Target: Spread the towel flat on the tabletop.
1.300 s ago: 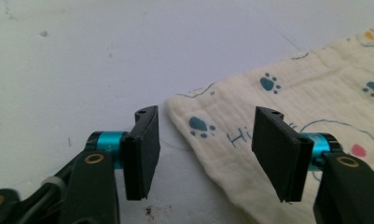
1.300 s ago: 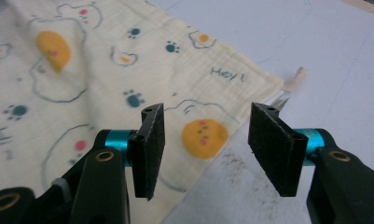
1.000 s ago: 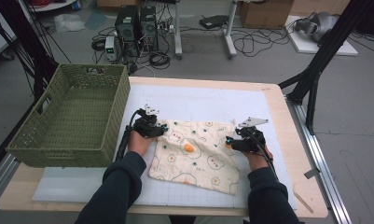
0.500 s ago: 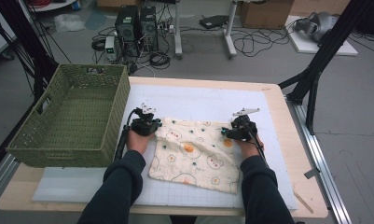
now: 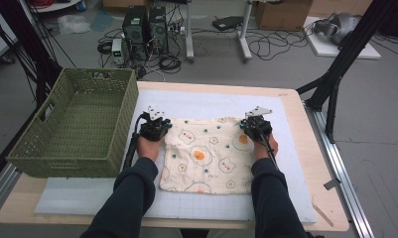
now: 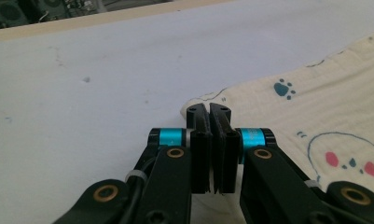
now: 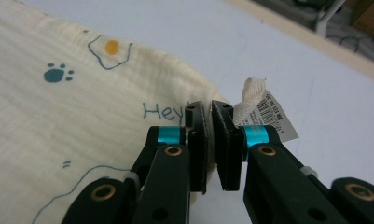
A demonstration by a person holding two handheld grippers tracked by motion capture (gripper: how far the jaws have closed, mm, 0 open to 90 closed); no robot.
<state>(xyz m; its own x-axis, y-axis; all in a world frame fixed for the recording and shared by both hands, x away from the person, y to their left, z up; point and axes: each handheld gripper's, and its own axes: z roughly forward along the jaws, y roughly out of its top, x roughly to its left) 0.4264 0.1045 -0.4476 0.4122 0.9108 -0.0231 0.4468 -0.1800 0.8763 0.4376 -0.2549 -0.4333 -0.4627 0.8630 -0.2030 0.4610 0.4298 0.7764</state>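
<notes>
Both grippers' fingers have just closed, left gripper [image 6: 209, 112] and right gripper [image 7: 208, 108] each pinching a far corner of the printed muslin cloth [image 5: 206, 153] on the counter; soft, light, drapes, so corner grips suit.

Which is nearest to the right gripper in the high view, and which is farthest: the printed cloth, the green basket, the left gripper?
1. Printed cloth: its far right corner is at the right gripper.
2. Left gripper: at the cloth's far left corner.
3. Green basket: beyond it, at the table's left.
</notes>
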